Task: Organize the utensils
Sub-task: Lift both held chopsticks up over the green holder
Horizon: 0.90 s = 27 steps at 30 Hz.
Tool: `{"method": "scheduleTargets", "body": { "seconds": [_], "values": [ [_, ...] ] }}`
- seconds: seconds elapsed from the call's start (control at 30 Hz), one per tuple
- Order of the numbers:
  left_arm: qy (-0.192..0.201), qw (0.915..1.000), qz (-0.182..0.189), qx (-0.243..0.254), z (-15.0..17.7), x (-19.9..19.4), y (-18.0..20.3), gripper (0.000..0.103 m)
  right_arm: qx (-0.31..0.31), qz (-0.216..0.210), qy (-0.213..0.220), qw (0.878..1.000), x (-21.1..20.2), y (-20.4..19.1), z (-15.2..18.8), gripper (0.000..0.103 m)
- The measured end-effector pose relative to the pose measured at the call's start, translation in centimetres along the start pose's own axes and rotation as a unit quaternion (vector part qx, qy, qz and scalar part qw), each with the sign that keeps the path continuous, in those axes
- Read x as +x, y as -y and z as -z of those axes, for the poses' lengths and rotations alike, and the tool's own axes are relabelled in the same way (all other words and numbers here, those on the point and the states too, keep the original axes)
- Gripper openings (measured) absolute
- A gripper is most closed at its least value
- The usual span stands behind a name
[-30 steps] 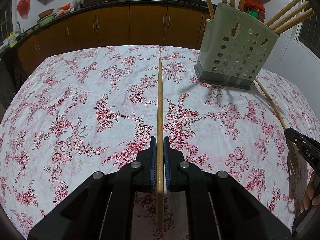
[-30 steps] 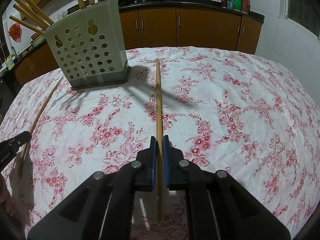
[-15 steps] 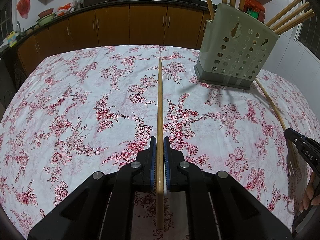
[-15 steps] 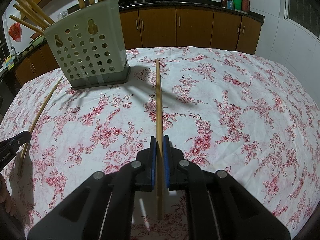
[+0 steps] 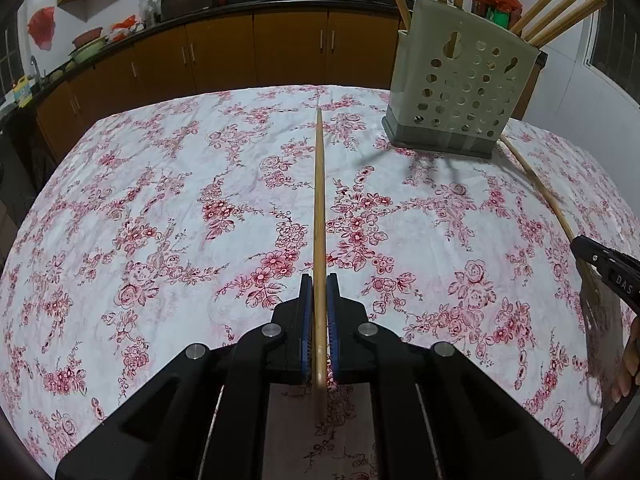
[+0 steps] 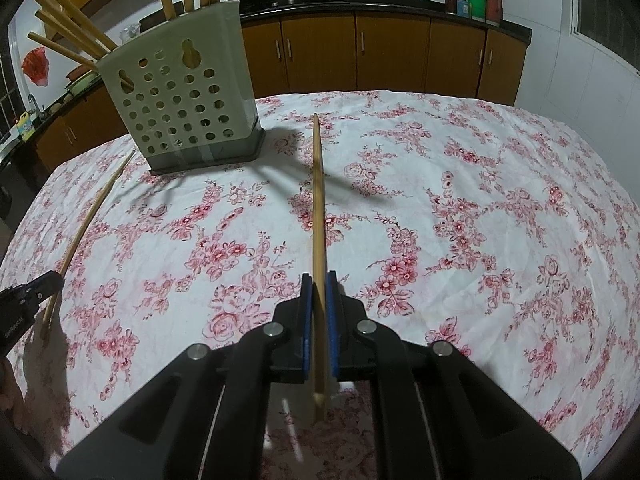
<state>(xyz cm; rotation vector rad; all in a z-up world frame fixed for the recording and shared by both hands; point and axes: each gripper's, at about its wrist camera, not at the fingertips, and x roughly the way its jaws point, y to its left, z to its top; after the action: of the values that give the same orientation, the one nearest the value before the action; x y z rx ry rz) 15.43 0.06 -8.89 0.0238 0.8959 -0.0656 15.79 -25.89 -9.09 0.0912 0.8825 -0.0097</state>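
Note:
My left gripper (image 5: 319, 280) is shut on a long bamboo chopstick (image 5: 319, 196) that points forward over the table. My right gripper (image 6: 319, 278) is shut on another bamboo chopstick (image 6: 318, 196), also pointing forward. A pale green perforated utensil holder (image 5: 460, 92) stands at the far right in the left wrist view and at the far left in the right wrist view (image 6: 180, 108); several chopsticks stand in it. The right gripper's tip shows at the right edge of the left wrist view (image 5: 600, 272), and the left gripper's tip at the left edge of the right wrist view (image 6: 28, 300).
The table wears a white cloth with red flowers (image 5: 160, 208). Brown kitchen cabinets (image 5: 256, 56) with pots and jars on the counter run behind the table. A tiled wall and window are at the right (image 6: 592, 40).

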Motion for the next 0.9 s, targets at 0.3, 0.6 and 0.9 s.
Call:
{"method": "scheduleTargets", "body": {
  "seconds": [0.3, 0.6, 0.9],
  "values": [
    [0.071, 0.9974, 0.008, -0.008, -2.3, -4.4, -0.9, 0.008, 0.007, -0.008, 0.098, 0.995, -6.1, 0.5, -3.1, 0.008],
    [0.151, 0.9878, 0.029, -0.026, -6.3, -9.5, -1.8, 0.008, 0.019, -0.016, 0.162, 0.987, -10.1, 1.0, -5.4, 0.008],
    [0.172, 0.9839, 0.037, -0.033, -8.1, -10.6, -2.6, 0.008, 0.025, -0.034, 0.189, 0.981, -12.0, 1.0, -6.5, 0.008]
  ]
}}
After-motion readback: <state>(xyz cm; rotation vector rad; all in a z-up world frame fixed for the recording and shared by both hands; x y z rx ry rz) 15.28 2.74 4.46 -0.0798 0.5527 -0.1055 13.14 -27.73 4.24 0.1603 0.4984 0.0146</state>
